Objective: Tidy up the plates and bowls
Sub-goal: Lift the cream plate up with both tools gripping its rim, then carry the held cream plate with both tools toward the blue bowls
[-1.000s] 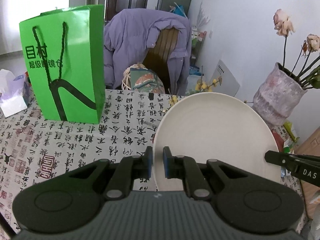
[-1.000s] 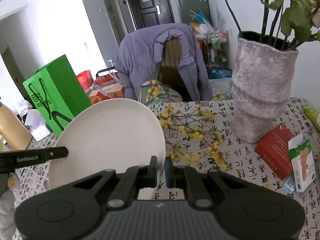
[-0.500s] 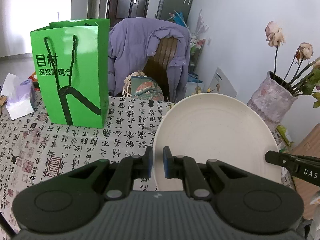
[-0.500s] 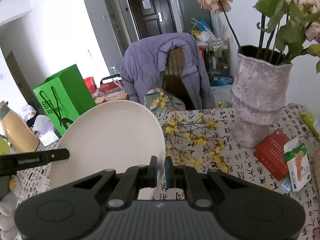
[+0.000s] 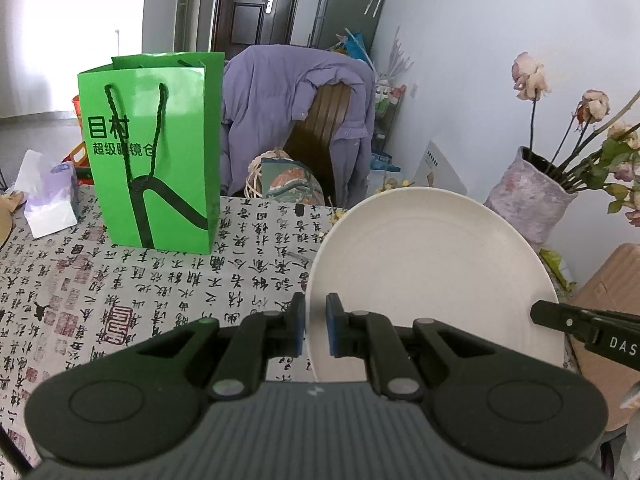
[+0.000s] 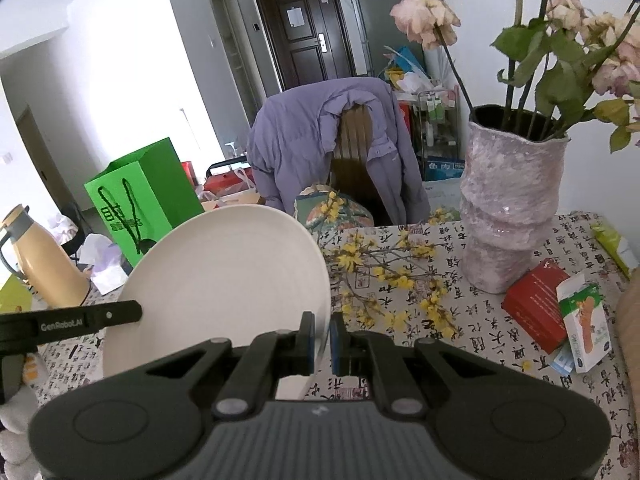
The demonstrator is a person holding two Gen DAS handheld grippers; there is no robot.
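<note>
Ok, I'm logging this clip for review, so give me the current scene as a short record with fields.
held item: white plate, clear of the table, tilted
left gripper: shut on the plate's left rim
right gripper: shut on the plate's right rim
table: calligraphy-print cloth
left side: green paper bag, standing
right side: pink vase with flowers, red box beside it
behind: purple jacket over a chair
</note>
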